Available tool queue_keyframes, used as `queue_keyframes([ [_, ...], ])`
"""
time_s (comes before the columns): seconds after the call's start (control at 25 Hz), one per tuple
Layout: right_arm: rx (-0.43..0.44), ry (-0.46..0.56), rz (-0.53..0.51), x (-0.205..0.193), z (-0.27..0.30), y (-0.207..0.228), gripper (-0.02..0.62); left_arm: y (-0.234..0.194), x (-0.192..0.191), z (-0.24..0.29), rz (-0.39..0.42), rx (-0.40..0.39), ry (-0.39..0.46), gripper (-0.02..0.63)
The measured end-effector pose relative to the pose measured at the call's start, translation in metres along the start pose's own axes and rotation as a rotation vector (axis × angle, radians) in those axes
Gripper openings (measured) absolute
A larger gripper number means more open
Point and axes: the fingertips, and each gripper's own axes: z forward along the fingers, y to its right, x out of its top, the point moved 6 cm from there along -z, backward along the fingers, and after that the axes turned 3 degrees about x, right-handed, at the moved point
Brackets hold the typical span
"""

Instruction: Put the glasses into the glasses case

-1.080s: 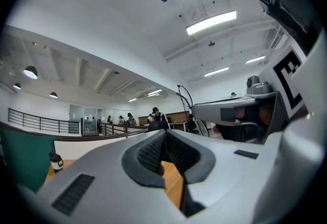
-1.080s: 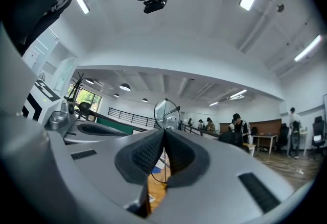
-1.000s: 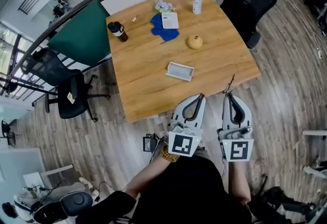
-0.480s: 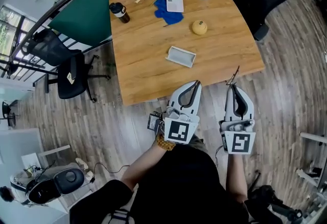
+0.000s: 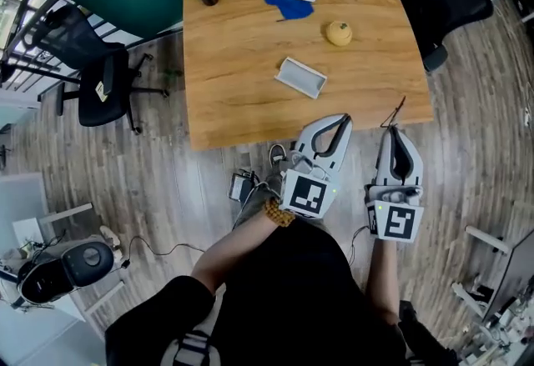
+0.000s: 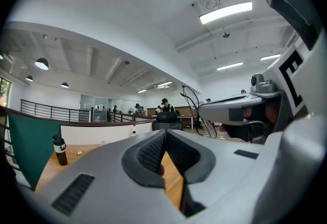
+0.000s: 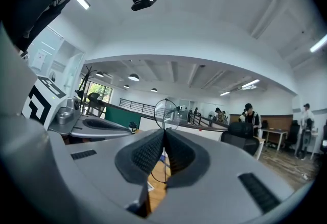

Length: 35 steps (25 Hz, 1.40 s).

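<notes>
Since the earlier frame the table [image 5: 234, 64] has slid toward the top of the head view. Both grippers sit higher in frame too, tips at its near edge. Case [image 5: 300, 77] lies mid-table, looks open, long axis running upper left to lower right. Left gripper [image 5: 343, 119]: jaws pressed together, nothing between them, just below-right of the case, so the nearer tool. Right gripper [image 5: 392, 133]: jaws pinching the glasses [image 7: 167, 114] by the thin wire frame, one lens sticking out past the tips. Case lies up-left of the glasses. My read: the right one carries them that way.
</notes>
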Motion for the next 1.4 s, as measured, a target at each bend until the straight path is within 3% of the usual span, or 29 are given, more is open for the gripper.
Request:
queue_keyframes([
  [0.68, 0.093, -0.059, -0.123, 0.017, 0.126, -0.003, 0.015, -0.099, -0.013, 0.037, -0.140, 0.157, 0.064, 0.023],
  [1.0, 0.140, -0.102, -0.182, 0.015, 0.174, -0.032, 0.015, -0.149, -0.017, 0.036, -0.127, 0.175, 0.113, 0.023],
  [1.2, 0.148, -0.135, -0.195, 0.003, 0.190, -0.032, 0.015, -0.163, -0.035, 0.043, -0.127, 0.167, 0.074, 0.023],
  [1.4, 0.198, -0.161, -0.190, -0.019, 0.218, -0.037, 0.015, -0.183, -0.051, 0.049, -0.120, 0.218, 0.054, 0.023],
])
